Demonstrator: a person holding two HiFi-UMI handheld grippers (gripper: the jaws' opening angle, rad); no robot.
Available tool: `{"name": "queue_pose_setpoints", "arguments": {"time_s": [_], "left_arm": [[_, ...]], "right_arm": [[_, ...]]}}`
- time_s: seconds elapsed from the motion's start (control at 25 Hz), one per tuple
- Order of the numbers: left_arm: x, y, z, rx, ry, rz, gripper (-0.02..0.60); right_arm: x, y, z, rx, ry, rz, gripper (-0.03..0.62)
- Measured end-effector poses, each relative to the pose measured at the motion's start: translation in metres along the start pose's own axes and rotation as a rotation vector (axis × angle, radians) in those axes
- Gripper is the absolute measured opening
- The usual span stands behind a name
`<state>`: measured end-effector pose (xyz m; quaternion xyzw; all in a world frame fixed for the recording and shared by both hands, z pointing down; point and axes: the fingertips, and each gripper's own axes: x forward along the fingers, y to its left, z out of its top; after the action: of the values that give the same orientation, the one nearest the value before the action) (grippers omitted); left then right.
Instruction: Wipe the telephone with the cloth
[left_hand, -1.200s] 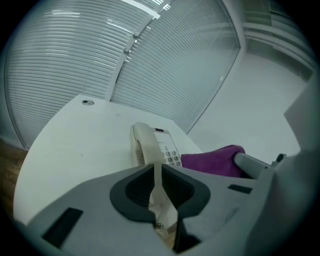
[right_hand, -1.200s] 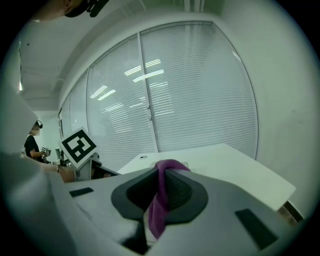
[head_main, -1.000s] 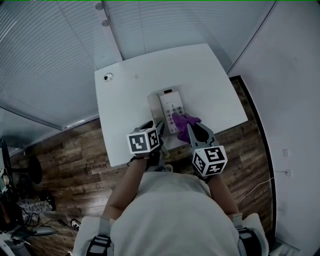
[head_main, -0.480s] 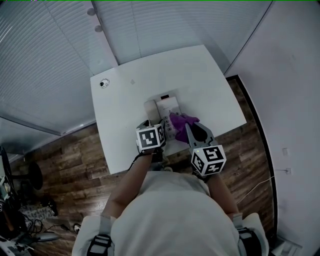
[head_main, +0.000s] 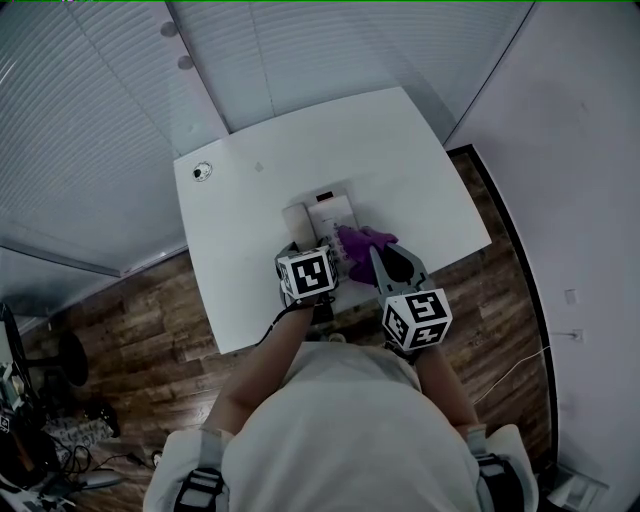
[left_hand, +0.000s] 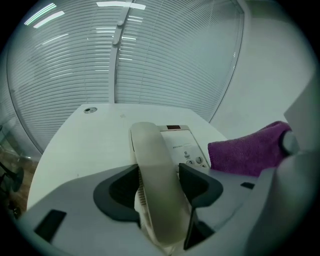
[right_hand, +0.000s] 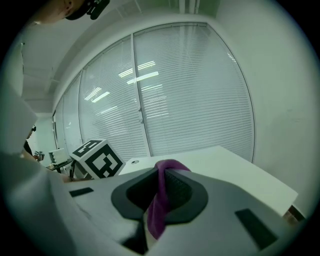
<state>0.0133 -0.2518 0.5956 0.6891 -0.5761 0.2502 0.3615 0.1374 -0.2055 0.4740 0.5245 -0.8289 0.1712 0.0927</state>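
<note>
The white telephone (head_main: 337, 212) lies mid-table, its handset (left_hand: 154, 165) resting along its left side. My left gripper (left_hand: 159, 180) points steeply down over the handset's near end. Its jaws have just been opening and now stand wide on either side of the handset, which lies between them on its cradle. My right gripper (right_hand: 161, 192) is shut on the purple cloth (right_hand: 159, 205), which hangs from its pads. In the head view the cloth (head_main: 362, 241) bunches over the phone's right side, ahead of the right gripper (head_main: 376, 252). The keypad (left_hand: 192, 159) shows beside the cloth (left_hand: 247, 150).
The white table (head_main: 420, 160) stands against a wall of window blinds (head_main: 330, 50). A small round fitting (head_main: 202, 171) sits at its far left corner. Wooden floor (head_main: 130, 330) lies left and right of the table. The left gripper's marker cube (right_hand: 97, 160) shows in the right gripper view.
My left gripper has moved right and forward, from the table's near edge to over the handset. The right gripper with the cloth has stayed almost in place.
</note>
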Motion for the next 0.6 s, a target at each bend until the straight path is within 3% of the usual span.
{"name": "queue_pose_setpoints", "arguments": {"time_s": [0.28,0.6], "left_arm": [[-0.003,0.001,-0.001,-0.069,0.0,-0.039,0.249],[-0.012,0.001,0.004,-0.165,-0.029,-0.137,0.236]], "right_arm": [[0.0,0.004,0.0,-0.005,-0.003,0.008,0.043],[-0.003,0.007,0.0,-0.011,-0.006,0.018,0.043]]}}
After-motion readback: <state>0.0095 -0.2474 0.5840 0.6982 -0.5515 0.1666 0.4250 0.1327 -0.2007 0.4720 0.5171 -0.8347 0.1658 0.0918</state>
